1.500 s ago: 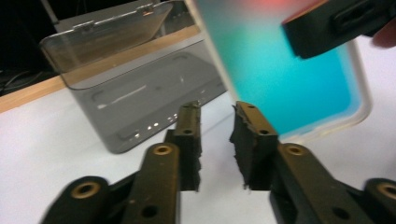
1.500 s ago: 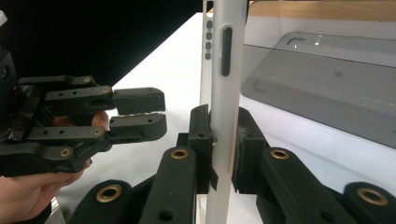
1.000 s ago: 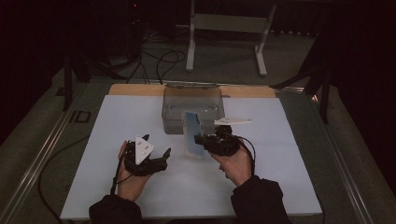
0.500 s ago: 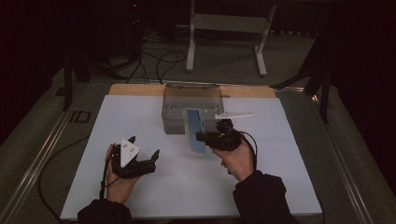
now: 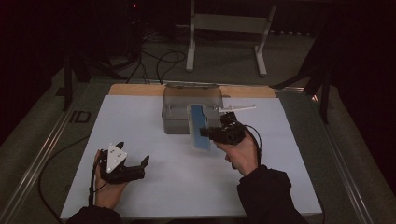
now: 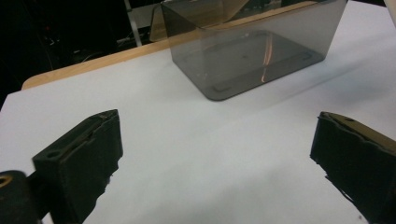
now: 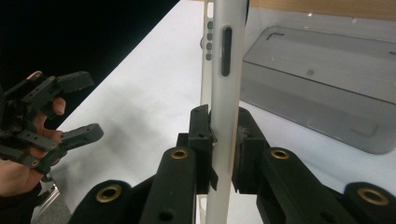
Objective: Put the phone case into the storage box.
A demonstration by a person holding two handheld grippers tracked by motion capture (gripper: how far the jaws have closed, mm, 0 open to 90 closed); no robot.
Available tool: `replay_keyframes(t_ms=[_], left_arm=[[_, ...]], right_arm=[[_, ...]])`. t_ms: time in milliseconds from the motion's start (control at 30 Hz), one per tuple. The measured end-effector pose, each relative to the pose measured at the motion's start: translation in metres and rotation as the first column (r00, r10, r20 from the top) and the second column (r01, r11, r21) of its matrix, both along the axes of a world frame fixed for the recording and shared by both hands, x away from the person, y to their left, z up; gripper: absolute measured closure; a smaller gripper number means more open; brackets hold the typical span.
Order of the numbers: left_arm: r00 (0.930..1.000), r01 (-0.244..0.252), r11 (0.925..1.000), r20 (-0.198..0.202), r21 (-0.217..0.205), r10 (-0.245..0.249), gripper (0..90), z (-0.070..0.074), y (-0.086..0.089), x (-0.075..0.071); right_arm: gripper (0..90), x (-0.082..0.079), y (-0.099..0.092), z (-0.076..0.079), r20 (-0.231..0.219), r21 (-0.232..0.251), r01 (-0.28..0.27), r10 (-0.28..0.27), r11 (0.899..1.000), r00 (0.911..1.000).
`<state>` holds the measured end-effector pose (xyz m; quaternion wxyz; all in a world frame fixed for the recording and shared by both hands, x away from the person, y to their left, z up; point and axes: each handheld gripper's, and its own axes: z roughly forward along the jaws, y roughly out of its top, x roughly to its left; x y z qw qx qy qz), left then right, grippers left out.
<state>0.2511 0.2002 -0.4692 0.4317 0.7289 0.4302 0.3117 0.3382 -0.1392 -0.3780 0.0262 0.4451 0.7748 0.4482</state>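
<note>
My right gripper [image 5: 212, 133] is shut on a flat phone-like slab [image 5: 198, 126] with a blue face and white edge. It holds the slab tilted just in front of a clear grey plastic box [image 5: 180, 105]. In the right gripper view the pads clamp the slab's thin white edge [image 7: 226, 46], and the box [image 7: 327, 70] lies behind it. My left gripper [image 5: 134, 151] is near the table's front left; its jaws have just been opening and stand wide, with nothing between them. The left gripper view has the gripper [image 6: 215, 149] over bare white surface, the box [image 6: 252, 51] farther off. The right gripper view catches the left gripper [image 7: 88, 106] too.
A white mat [image 5: 140, 121] covers the table, with a wooden strip [image 5: 135, 88] along its far edge. Beyond the table stand a metal frame [image 5: 224, 23] and cables [image 5: 159, 58] on the floor. Metal rails [image 5: 46, 140] run along the table's sides.
My left hand has moved left and toward the front edge, and its jaws have spread wider. The right gripper and the slab have stayed in place.
</note>
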Motion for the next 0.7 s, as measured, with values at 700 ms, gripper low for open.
replay_keyframes(t_ms=[700], left_arm=[[0.9940, 0.025, 0.9978, 0.107, -0.062, -0.018, 0.1, -0.012, 0.022, -0.020]], right_arm=[[80.7, 0.008, 0.000, 0.011, -0.012, -0.026, 0.005, -0.006, 1.000, 0.9999]])
